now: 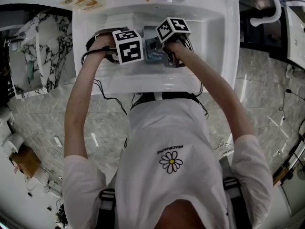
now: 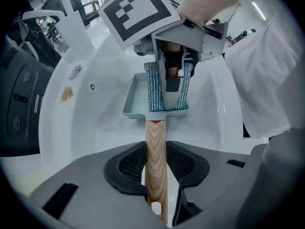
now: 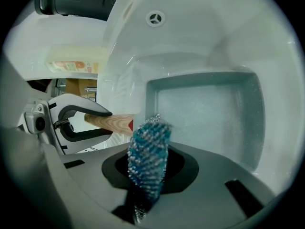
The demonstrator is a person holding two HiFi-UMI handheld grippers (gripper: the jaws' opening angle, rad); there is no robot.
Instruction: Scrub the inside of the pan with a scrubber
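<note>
The pan (image 3: 209,123) sits in the white sink (image 3: 200,42), its wooden handle (image 2: 156,147) sticking out at 6 o'clock in the left gripper view. The left gripper (image 2: 156,175) has its jaws closed on that handle near its free end. The right gripper (image 3: 150,173) pinches the blue-and-silver scrubber (image 3: 148,159) between narrow jaws. It hangs over the pan's handle side, and the open pan floor lies at 2 o'clock from it. Whether the mesh touches the floor I cannot tell.

The main risk, I judge, is the pan twisting. The grip is far out on smooth, round wood, so a hard push on the floor could roll the handle in the pads or skid the pan across the slick basin. The scrubber is soft and held by one fold, so a dragging stroke could pull it free or let the hard jaw tips scrape the coating. From the head view the two grippers stand just beside each other, so a long stroke toward 6 o'clock could knock them together.
</note>
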